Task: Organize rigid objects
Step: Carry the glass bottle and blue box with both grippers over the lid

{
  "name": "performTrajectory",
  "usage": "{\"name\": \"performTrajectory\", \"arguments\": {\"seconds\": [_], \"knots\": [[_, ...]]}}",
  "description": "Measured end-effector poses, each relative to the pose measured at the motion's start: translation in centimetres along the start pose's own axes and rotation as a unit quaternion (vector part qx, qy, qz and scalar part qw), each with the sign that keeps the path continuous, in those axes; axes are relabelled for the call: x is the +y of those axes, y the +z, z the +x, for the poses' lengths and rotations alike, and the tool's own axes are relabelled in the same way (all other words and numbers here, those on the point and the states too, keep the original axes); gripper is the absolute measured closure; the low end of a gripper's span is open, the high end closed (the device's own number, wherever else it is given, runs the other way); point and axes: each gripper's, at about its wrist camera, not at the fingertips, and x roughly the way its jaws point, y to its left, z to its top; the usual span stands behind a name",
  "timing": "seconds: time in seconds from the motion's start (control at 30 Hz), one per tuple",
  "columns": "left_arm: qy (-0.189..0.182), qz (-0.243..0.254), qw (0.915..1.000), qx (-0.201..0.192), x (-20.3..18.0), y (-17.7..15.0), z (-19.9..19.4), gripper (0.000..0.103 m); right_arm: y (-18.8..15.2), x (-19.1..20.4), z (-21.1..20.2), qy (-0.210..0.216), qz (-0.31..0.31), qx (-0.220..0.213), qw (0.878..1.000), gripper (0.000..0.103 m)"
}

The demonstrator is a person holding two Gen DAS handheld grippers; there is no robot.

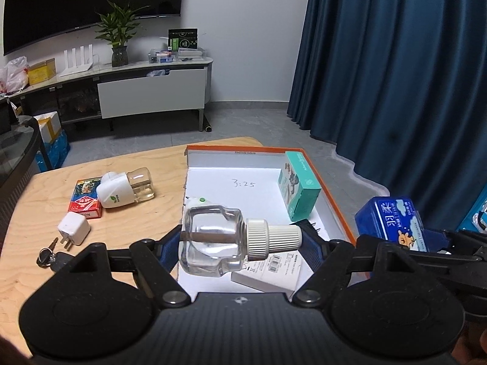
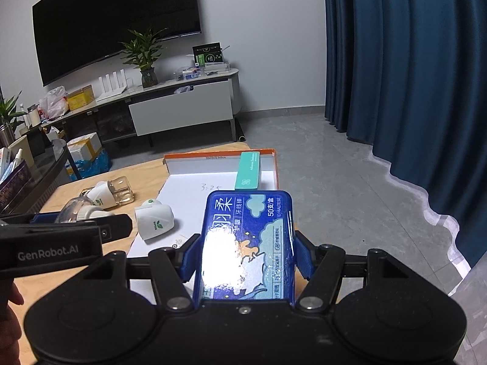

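My left gripper (image 1: 240,240) is shut on a clear glass bottle (image 1: 213,240) with a white ribbed cap. The bottle lies sideways between the blue pads, above the near left corner of an orange-rimmed white tray (image 1: 331,194). My right gripper (image 2: 248,252) is shut on a blue floss-pick box (image 2: 248,243), held over the tray's near right side. A teal box (image 1: 299,188) stands in the tray at its right wall. A white plug-in head (image 2: 155,222) lies in the tray near its left edge. In the right wrist view the left gripper (image 2: 88,213) shows at the left.
On the wooden table (image 1: 146,213) left of the tray lie a white diffuser with its bottle (image 1: 124,188), a red card pack (image 1: 86,200), a white charger (image 1: 74,228) and keys (image 1: 48,257). A flat white labelled box (image 1: 268,276) lies in the tray's near part. Blue curtains (image 1: 395,76) hang right.
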Motion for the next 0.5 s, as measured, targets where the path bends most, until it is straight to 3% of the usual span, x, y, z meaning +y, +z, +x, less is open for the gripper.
{"name": "performTrajectory", "arguments": {"seconds": [0.5], "knots": [[0.001, -0.001, 0.9999, 0.012, 0.09, -0.54, 0.22, 0.024, 0.09, 0.42, 0.35, -0.001, -0.011, 0.012, 1.0, 0.028]]}}
